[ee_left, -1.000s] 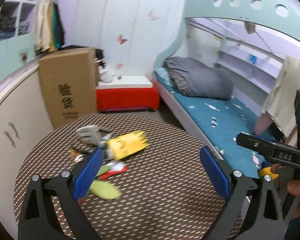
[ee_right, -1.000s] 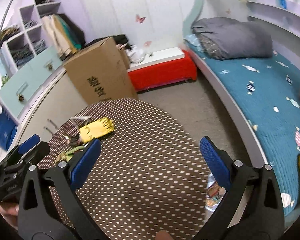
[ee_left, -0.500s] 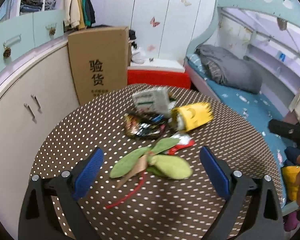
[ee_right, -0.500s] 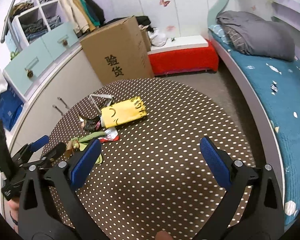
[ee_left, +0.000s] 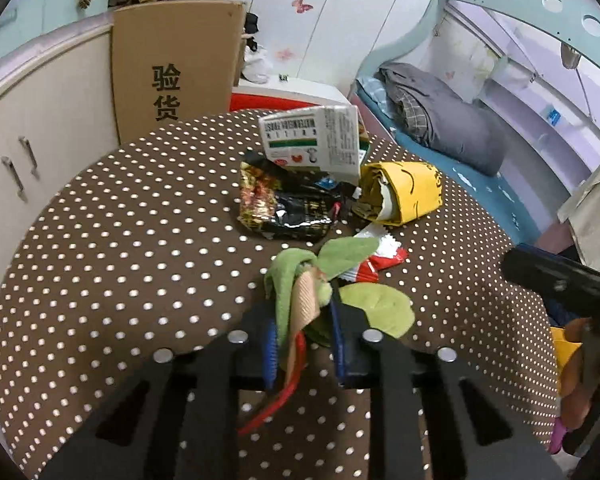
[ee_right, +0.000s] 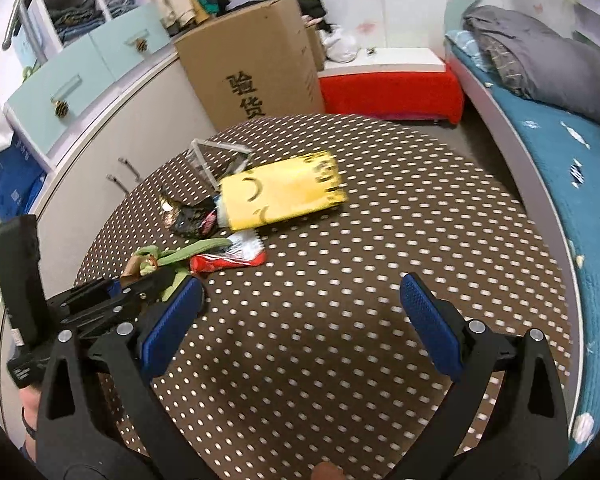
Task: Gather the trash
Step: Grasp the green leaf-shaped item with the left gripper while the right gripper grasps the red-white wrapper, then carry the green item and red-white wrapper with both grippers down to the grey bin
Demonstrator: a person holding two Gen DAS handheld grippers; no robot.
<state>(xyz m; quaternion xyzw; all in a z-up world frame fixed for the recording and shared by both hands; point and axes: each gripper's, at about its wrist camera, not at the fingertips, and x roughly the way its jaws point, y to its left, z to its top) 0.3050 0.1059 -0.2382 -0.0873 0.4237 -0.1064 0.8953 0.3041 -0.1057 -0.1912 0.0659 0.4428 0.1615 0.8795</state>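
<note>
Half the green leaf scrap point(ee_left: 300, 300) hides between closing jaws.

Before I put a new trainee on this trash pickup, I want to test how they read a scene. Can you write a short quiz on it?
1. True or false: the right gripper has its jaws shut on the yellow bag.
2. Which item lies between the left gripper's closing jaws? A) white carton B) green leafy scrap C) red wrapper
3. Fill in: the trash lies on a brown round table with white ____.

Key
1. False: its jaws stand wide apart over bare table.
2. B: the green leafy scrap; the white carton and red wrapper lie farther on.
3. dots
</note>
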